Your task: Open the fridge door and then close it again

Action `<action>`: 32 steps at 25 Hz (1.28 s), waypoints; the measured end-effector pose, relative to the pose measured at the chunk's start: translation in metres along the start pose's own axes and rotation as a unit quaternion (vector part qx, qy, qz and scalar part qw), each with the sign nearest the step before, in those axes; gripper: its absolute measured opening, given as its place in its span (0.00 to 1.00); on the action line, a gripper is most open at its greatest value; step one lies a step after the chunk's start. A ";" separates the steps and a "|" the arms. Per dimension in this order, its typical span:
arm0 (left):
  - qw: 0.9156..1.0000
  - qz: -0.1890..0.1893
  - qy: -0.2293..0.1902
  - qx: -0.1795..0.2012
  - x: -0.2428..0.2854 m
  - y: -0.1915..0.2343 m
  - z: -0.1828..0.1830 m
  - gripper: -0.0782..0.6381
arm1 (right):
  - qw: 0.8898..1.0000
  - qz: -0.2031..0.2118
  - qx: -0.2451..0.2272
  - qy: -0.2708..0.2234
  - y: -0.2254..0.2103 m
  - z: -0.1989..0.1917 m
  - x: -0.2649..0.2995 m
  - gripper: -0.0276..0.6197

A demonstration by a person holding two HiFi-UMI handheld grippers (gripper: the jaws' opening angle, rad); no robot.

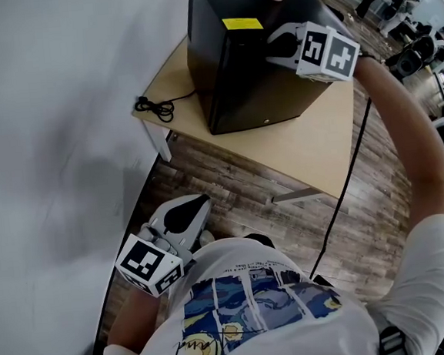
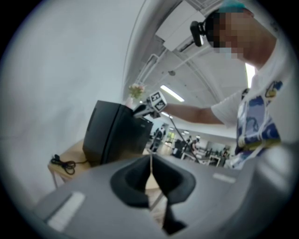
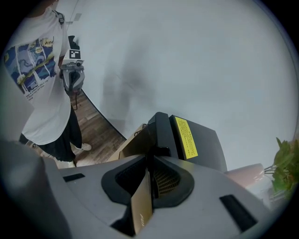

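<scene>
A small black fridge (image 1: pixel 251 70) with a yellow sticker on top stands on a light wooden table (image 1: pixel 296 147). My right gripper (image 1: pixel 276 44) is at the upper edge of its front door, arm stretched out. In the right gripper view the jaws (image 3: pixel 148 179) are shut on the glossy door's edge (image 3: pixel 140 205), with the fridge body (image 3: pixel 201 140) just behind. I cannot tell whether the door is ajar. My left gripper (image 1: pixel 190 210) hangs low beside the person's hip, shut and empty (image 2: pixel 150 172), pointing toward the fridge (image 2: pixel 112 133).
A coiled black cable (image 1: pixel 154 107) lies on the table's left corner. A pink vase (image 3: pixel 247 172) with a plant (image 3: pixel 285 163) stands on the fridge. A white wall runs along the left; wood floor lies below the table. My right gripper's cable hangs down.
</scene>
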State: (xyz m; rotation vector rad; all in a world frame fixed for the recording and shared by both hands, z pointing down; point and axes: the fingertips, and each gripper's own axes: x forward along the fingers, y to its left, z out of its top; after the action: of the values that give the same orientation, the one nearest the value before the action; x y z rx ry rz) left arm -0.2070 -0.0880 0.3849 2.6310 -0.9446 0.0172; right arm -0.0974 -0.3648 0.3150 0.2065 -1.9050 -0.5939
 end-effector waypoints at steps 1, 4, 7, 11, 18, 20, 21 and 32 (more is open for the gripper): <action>1.000 -0.001 0.000 0.001 0.001 -0.001 0.000 0.13 | 1.000 -0.005 0.001 -0.002 0.001 0.000 0.000 0.12; 1.000 -0.004 0.000 0.003 0.003 -0.007 0.000 0.13 | 1.000 -0.019 0.006 -0.009 0.006 -0.001 -0.003 0.20; 1.000 -0.007 0.000 0.010 0.006 -0.012 0.002 0.13 | 0.999 -0.043 0.017 -0.026 0.006 -0.003 -0.012 0.21; 1.000 -0.010 0.005 0.016 0.013 -0.018 0.002 0.13 | 0.996 -0.065 0.037 -0.056 0.018 -0.008 -0.028 0.20; 0.999 -0.021 0.011 0.023 0.032 -0.034 0.001 0.13 | 0.984 -0.099 0.103 -0.106 0.062 -0.028 -0.049 0.10; 0.999 -0.022 0.013 0.026 0.040 -0.039 0.001 0.13 | 0.978 -0.106 0.131 -0.125 0.080 -0.034 -0.052 0.09; 0.999 -0.022 0.014 0.027 0.045 -0.041 0.000 0.13 | 0.974 -0.108 0.144 -0.136 0.091 -0.036 -0.053 0.09; 0.999 -0.008 0.029 0.035 0.099 -0.077 -0.010 0.13 | 0.904 -0.099 0.329 -0.255 0.226 -0.074 -0.073 0.08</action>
State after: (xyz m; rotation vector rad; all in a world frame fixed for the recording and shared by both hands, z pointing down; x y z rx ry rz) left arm -0.0811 -0.0908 0.3826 2.6866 -0.9180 0.1254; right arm 0.0287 -0.1631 0.3890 0.7453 -2.5733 -0.1028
